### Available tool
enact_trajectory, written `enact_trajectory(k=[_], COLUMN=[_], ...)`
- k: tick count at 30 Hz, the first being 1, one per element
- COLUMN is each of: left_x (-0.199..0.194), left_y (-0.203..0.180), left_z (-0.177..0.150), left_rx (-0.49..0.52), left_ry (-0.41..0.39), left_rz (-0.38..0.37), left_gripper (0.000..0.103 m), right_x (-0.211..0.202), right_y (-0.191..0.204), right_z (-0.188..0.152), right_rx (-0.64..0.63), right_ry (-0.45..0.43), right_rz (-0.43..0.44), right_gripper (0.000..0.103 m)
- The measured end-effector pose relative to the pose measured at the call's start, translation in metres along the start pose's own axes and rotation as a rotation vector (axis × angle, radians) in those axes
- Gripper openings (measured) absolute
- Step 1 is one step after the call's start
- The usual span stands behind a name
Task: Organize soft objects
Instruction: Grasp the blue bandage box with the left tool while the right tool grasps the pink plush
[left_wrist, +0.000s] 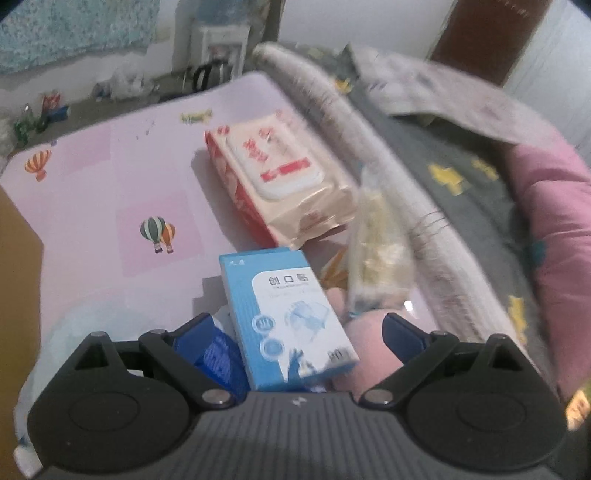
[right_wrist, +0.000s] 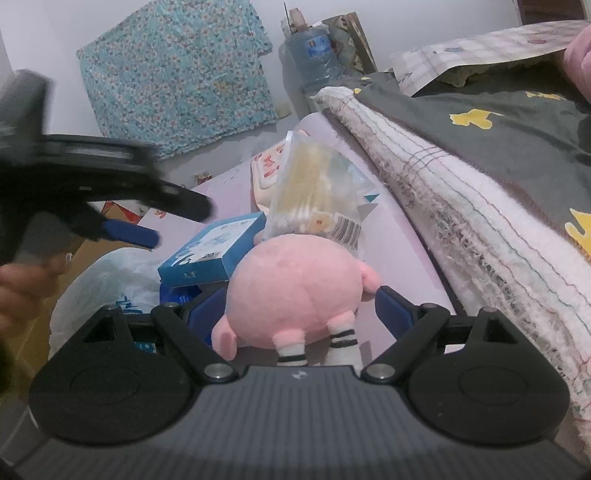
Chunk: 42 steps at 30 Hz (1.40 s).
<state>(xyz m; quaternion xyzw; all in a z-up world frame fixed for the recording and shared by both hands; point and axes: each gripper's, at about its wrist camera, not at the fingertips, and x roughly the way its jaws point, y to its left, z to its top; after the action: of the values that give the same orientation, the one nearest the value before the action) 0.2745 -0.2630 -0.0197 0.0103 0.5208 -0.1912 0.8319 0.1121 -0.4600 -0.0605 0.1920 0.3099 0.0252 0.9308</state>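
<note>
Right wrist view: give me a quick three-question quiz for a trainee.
1. True or false: the pink plush toy sits between the fingers of the right claw.
2. What stands just behind the plush? A) a clear packet B) a kettle C) a shoe
3. Fill in: the box to the left of the plush is ___ in colour.

Key: 1 true; 2 A; 3 blue.
</note>
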Motion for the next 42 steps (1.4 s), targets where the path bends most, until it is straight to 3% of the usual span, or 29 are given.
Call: enact_trajectory(k=[3,5,8,11,22,23,25,28,33,36,38,42], left_x=[0.023,0.032,0.034,0.032,-0.003,-0.008,-0.017,-0.03,-0.03,-0.033,-0.036,-0.035], left_y=[0.003,0.006,0.008,0.01,0.016,0.016,0.018,0.026,0.034,0.036,0.034,0.024], left_z=[0.007,0.006,0.005,0.005,-0.002,-0.004,-0.008,-0.018,-0.031,-0.036,-0.036,-0.033], left_rx=[-0.043,-0.058,-0.053,-0.074,-0.119,-0.122,-0.125,-0.153,-0.167,-0.168,-0.153,-0.103], left_ry=[0.045,0.07,0.056,0.042,-0.025,-0.031,-0.028,-0.031,-0.017,-0.023,-0.042,-0.06], left_rz=[0.029,0.042,0.061,0.051,-0.002,-0.012,-0.026,-0.084,-0.096,-0.108,-0.099,-0.069], left_gripper=[0.095,0.084,0.077,0.077,0.076,0.069,0.031,0.033,0.034,0.049,0.064,0.078], right_x=[-0.002,-0.001,0.006,0.018,0.051,0.053,0.053,0.049,0.041,0.032,0.024,0.006], right_y=[-0.001,-0.001,0.001,0.004,0.018,0.019,0.02,0.02,0.021,0.019,0.017,0.01], right_z=[-0.002,-0.002,0.0,0.002,0.001,0.001,-0.001,-0.005,-0.01,-0.014,-0.019,-0.027], right_rx=[-0.011,-0.02,-0.047,-0.064,-0.111,-0.119,-0.122,-0.111,-0.108,-0.097,-0.082,-0.025], right_ry=[-0.002,-0.003,-0.001,0.017,0.066,0.063,0.062,0.053,0.052,0.064,0.076,0.104], right_rz=[-0.005,-0.01,-0.017,-0.01,-0.011,-0.021,-0.039,-0.043,-0.056,-0.055,-0.048,0.004], right_gripper=[0.089,0.093,0.097,0.102,0.101,0.1,0.096,0.093,0.09,0.089,0.089,0.089])
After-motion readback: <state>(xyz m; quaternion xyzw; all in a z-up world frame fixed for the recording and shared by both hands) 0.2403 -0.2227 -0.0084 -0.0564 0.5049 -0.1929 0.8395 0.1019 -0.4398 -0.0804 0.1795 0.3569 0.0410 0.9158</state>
